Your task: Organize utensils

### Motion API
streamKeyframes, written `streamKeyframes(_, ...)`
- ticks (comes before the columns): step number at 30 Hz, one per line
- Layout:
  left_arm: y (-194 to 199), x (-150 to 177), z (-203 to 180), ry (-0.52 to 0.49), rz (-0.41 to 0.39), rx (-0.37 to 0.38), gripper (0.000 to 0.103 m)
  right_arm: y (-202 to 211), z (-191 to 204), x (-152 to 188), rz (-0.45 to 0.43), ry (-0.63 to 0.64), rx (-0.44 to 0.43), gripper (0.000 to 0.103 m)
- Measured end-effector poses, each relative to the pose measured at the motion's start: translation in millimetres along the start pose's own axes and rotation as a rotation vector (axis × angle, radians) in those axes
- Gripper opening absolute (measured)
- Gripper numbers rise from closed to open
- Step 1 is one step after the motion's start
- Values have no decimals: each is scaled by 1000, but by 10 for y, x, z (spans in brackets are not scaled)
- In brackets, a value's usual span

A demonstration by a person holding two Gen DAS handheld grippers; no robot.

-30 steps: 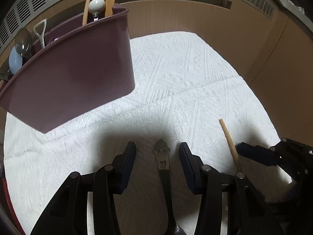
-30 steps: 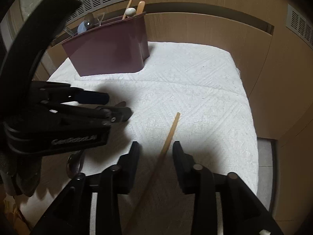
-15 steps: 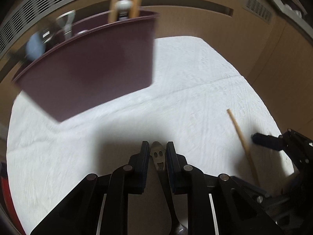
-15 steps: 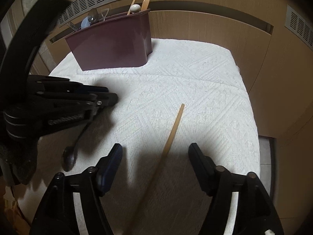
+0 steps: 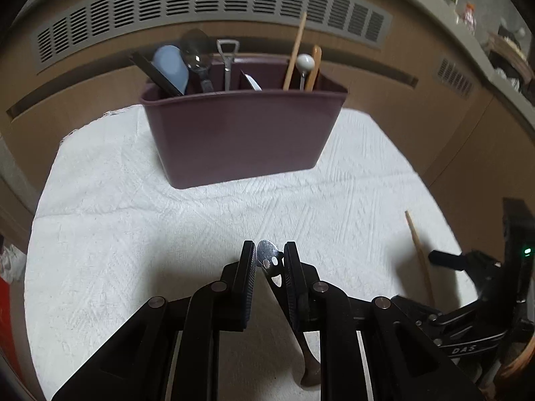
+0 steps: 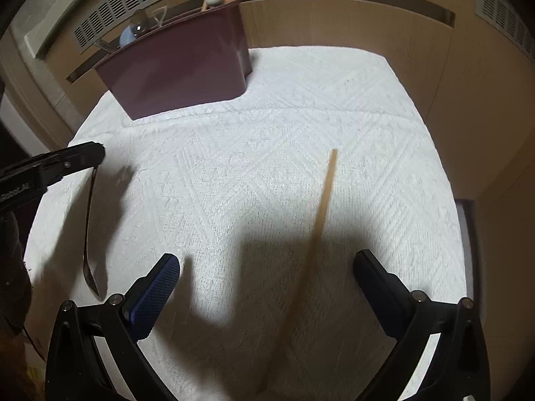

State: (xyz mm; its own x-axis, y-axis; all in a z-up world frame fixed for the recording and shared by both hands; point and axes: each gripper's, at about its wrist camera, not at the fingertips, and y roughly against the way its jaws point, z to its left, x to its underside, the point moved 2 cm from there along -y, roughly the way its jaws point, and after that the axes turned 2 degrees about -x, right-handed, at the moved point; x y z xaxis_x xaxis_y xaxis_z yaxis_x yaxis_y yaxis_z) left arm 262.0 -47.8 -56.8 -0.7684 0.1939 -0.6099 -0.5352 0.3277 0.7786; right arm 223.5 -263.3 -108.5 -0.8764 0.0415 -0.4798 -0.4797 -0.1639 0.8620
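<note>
My left gripper is shut on the flat end of a metal spoon's handle. The spoon hangs bowl-down above the white cloth. From the right wrist view, that left gripper sits at the left with the spoon dangling under it. A maroon utensil caddy stands upright at the back, straight ahead, with several utensils in its compartments. A wooden chopstick lies flat on the cloth. My right gripper straddles it, jaws opening wide, pads clear of it.
Wooden panels and a vent grille rise behind the caddy. The cloth ends at the table's right edge. One finger of the right gripper reaches in beside the chopstick.
The left jaws closed on the spoon handle, lifted it off the cloth and swung to face the caddy. The right jaws spread wide around the lying chopstick.
</note>
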Motion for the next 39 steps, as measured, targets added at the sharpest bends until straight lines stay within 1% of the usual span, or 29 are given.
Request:
streamKeyframes(1,36,16,17,11,-7,10,18,0,11,-2,13,9,0,103)
streamKeyframes(3,69,36,7,18,-11,23,18,-26,42,-32,51,87,-12,103)
streamKeyframes(4,91,53,24,16,-13,27,18,-18,33,-42,53,100,-22,101)
streamKeyframes(5,113,71,22,14,-16,28,18,11,-10,-61,34,89,-26,96)
streamKeyframes(6,108,76,7,11,-18,31,18,31,-39,-79,17,78,-14,93)
streamKeyframes(7,125,87,-3,7,-22,36,18,51,-64,-115,-1,76,13,86)
streamKeyframes(8,130,95,-7,7,-26,38,15,61,-71,-144,-10,79,32,72)
streamKeyframes(9,148,101,-10,7,-31,41,13,59,-66,-186,-20,89,63,62)
streamKeyframes(10,169,103,-8,9,-36,46,13,47,-57,-225,-22,96,81,43)
streamKeyframes(11,182,104,2,12,-41,49,13,12,-54,-265,-10,98,93,37)
streamKeyframes(12,207,106,11,15,-48,48,13,-39,-52,-308,8,88,111,36)
streamKeyframes(13,225,113,20,18,-52,45,13,-73,-61,-344,9,68,124,36)
streamKeyframes(15,242,129,41,18,-56,42,13,-99,-69,-381,0,42,142,33)
streamKeyframes(16,237,144,52,15,-52,39,13,-105,-65,-391,-4,34,151,27)
streamKeyframes(17,213,158,62,11,-39,38,13,-113,-55,-395,-8,27,151,17)
streamKeyframes(18,172,179,64,8,-14,41,14,-114,-44,-393,-7,23,140,11)
streamKeyframes(19,119,205,63,9,16,43,15,-111,-28,-388,-2,29,127,9)
streamKeyframes(22,-37,262,-3,2,91,43,17,-68,10,-364,-2,55,100,7)
streamKeyframes(24,-136,254,-43,17,120,37,25,-22,-13,-338,-17,60,91,7)
streamKeyframes(26,-234,227,-63,41,142,22,30,17,-43,-317,-39,67,100,7)
streamKeyframes(29,-400,150,-104,65,184,-43,31,54,-84,-279,-57,80,94,7)
streamKeyframes(33,-642,72,-181,42,236,-175,31,54,-132,-208,-57,83,56,7)
streamKeyframes(35,-695,32,-206,41,232,-199,31,28,-154,-190,-55,75,47,7)
streamKeyframes(36,-713,16,-216,43,233,-199,31,21,-168,-186,-57,74,43,7)
streamKeyframes(38,-746,-12,-230,64,208,-193,31,28,-165,-184,-63,78,36,7)
streamKeyframes(39,-748,0,-262,54,188,-207,31,27,-167,-185,-65,77,30,7)
